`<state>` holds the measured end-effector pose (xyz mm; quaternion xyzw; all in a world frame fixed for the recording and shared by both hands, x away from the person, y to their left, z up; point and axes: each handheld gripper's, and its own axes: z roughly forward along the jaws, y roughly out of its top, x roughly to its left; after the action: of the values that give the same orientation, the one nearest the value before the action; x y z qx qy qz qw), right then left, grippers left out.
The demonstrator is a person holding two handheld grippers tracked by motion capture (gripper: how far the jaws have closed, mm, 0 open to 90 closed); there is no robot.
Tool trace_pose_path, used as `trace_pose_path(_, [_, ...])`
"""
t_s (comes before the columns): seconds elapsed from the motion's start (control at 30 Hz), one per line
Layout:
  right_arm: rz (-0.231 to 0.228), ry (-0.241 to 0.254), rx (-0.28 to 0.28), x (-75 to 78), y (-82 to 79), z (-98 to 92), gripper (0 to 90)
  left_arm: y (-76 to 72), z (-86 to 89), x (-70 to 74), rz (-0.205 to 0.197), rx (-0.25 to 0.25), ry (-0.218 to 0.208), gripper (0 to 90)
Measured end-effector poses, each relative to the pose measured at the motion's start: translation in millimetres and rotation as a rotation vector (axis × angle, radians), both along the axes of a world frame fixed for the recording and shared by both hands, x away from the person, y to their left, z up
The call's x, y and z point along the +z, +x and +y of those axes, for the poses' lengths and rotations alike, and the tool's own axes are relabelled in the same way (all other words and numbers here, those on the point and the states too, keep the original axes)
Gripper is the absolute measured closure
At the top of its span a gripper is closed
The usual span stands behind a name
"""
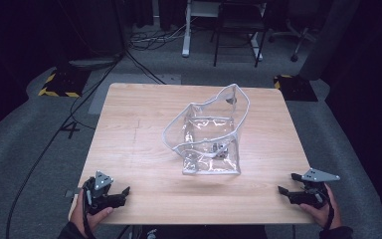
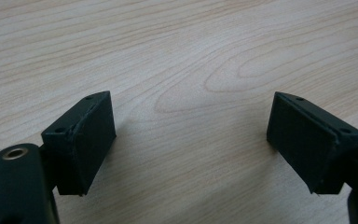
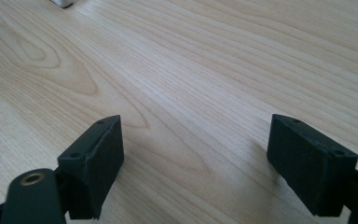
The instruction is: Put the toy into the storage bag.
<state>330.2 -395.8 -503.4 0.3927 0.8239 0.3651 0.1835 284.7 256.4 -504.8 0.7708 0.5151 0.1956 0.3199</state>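
Plastic, clear and white-edged, forms the pouch (image 1: pixel 210 134) that stands a little past the middle of the worktop (image 1: pixel 129 134), its mouth gaping upward and its rim slumped in an uneven loop; some small dark things lie at its bottom, too small to make out. The worktop is a square of pale wood with a wavy grain, and the pouch is well apart from both hands. Around it lies grey carpet, with black cables (image 1: pixel 69 119) trailing across the floor at the left, yellow-and-black striped blocks (image 1: pixel 59 84) at both far corners, and the legs of a desk and chairs (image 1: pixel 238 35) in the dark beyond. The left tongs (image 1: pixel 125 190) rest low at the near left corner, held in a hand (image 1: pixel 90 215) that comes up from the near edge, pointing inward; the jaws stand wide apart over bare wood with nothing between them. The right tongs (image 1: pixel 288 183) sit at the near right corner, pointing inward too, jaws likewise spread and empty over the grain.
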Motion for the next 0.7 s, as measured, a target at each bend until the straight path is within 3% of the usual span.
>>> trace_pose_path(0.7, [0.001, 0.000, -0.005, 0.0, 0.0, 0.2, 18.2, -0.4, 0.6, -0.6, -0.003, -0.005, -0.004, 14.6])
